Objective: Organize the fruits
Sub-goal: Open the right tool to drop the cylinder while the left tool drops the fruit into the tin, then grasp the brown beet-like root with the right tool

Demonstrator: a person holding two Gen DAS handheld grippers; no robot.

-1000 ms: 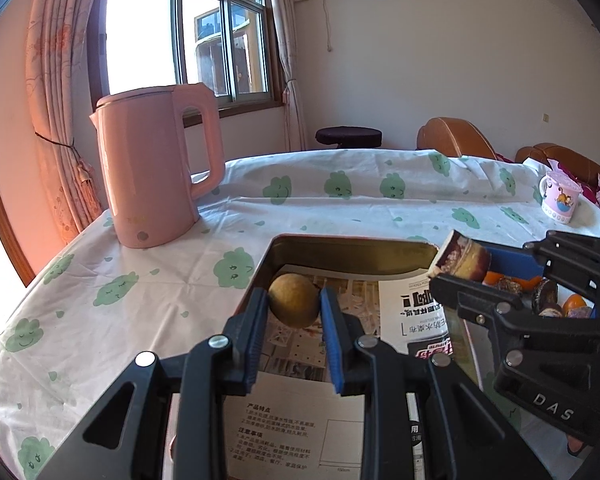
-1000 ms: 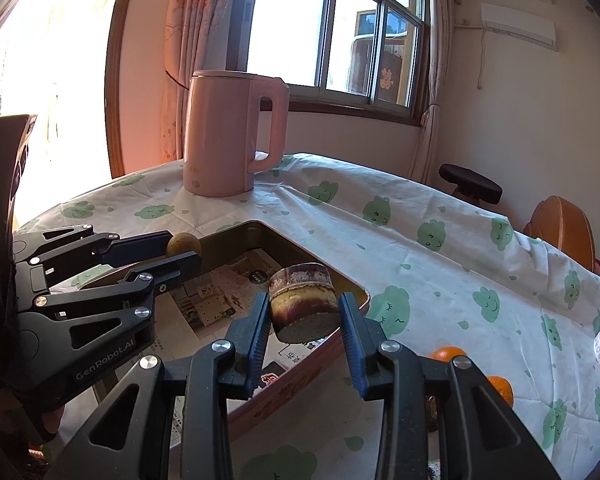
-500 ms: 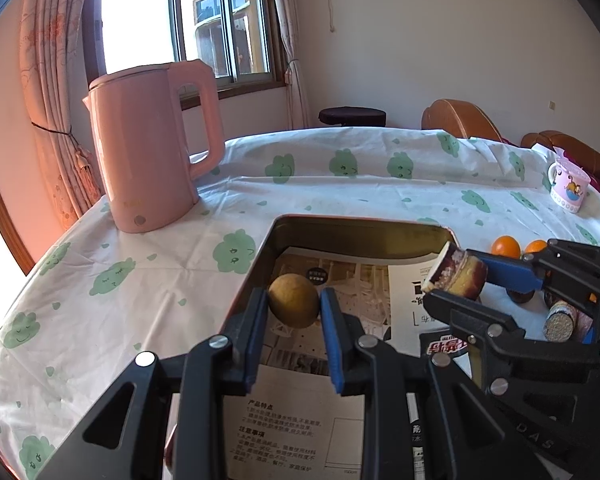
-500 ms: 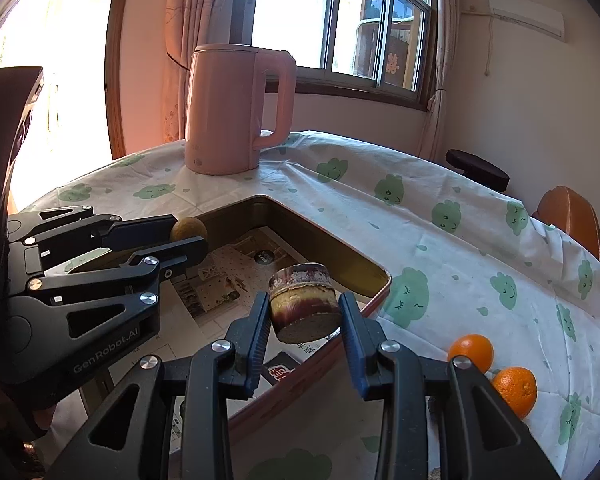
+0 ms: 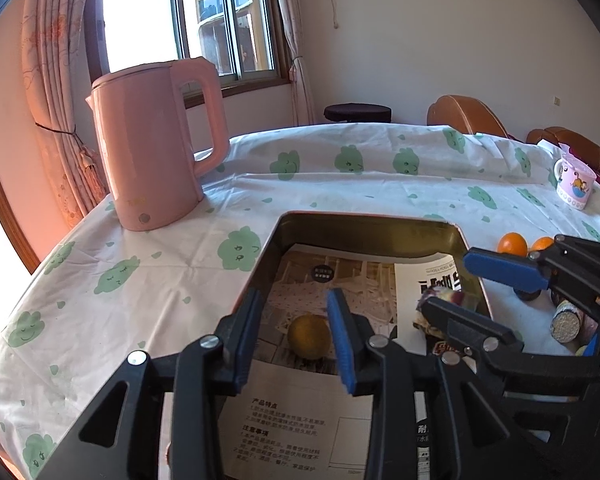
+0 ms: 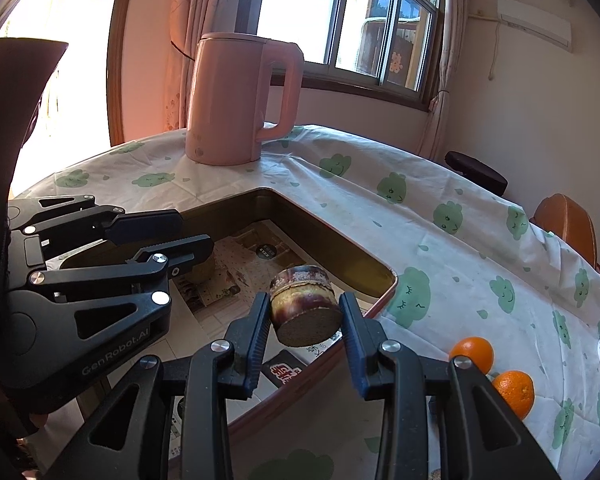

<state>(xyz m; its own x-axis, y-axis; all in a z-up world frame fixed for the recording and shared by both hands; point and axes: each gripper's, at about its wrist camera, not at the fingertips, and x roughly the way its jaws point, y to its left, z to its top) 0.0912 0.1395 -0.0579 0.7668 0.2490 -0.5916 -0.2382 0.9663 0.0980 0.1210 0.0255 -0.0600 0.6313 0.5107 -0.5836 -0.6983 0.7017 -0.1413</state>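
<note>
A round yellow-brown fruit (image 5: 309, 337) lies on the printed paper inside the metal tray (image 5: 364, 229), below and between the fingers of my left gripper (image 5: 296, 336), which is open and clear of it. My right gripper (image 6: 305, 320) is shut on a short purple sugarcane piece (image 6: 305, 307) and holds it over the tray's near right rim (image 6: 384, 300). Two oranges (image 6: 473, 354) (image 6: 514, 389) lie on the cloth to the right of the tray. The left gripper shows at the left of the right wrist view (image 6: 168, 236).
A pink kettle (image 5: 152, 148) stands at the table's far left. A pink mug (image 5: 574, 184) stands at the far right edge. More sugarcane pieces (image 5: 565, 322) lie right of the tray. A stool (image 5: 358, 113) and chairs stand behind the table.
My left gripper has opened and let go of the yellow-brown fruit, which now lies on the tray's paper. My right gripper, holding the sugarcane piece, has moved lower over the tray.
</note>
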